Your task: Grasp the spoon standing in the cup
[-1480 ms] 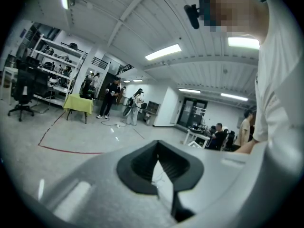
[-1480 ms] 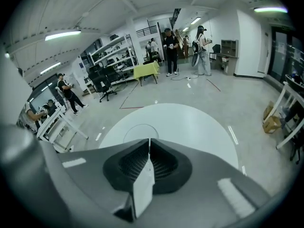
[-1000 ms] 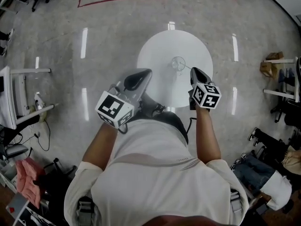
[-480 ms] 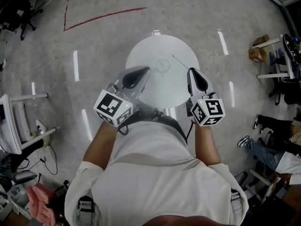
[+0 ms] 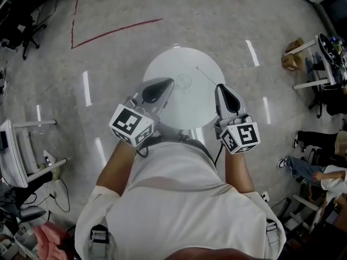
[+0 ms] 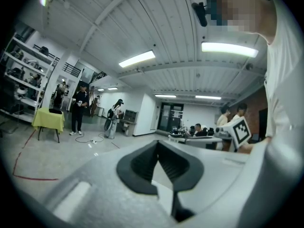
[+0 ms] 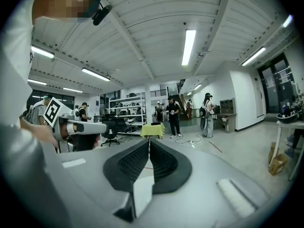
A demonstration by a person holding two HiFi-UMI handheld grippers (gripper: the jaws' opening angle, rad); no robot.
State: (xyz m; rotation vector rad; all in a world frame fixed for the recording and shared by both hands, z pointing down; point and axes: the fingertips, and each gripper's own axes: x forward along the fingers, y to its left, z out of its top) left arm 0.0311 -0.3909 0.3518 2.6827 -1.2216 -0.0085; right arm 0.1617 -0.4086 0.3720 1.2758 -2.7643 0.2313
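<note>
White table [image 5: 169,64], clear cup [image 5: 184,81], right hand-held gripper [image 5: 219,88] clamping spoon [image 5: 205,75], left hand-held gripper [image 5: 169,82] closed.

We raised the right gripper [image 5: 218,85] away from the cup [image 5: 184,81]. The spoon [image 5: 206,75] that had stood in it came out, clamped at the jaw tips and slanting above the round white table [image 5: 162,69]. We also lifted the left gripper [image 5: 171,80] slightly.
</note>
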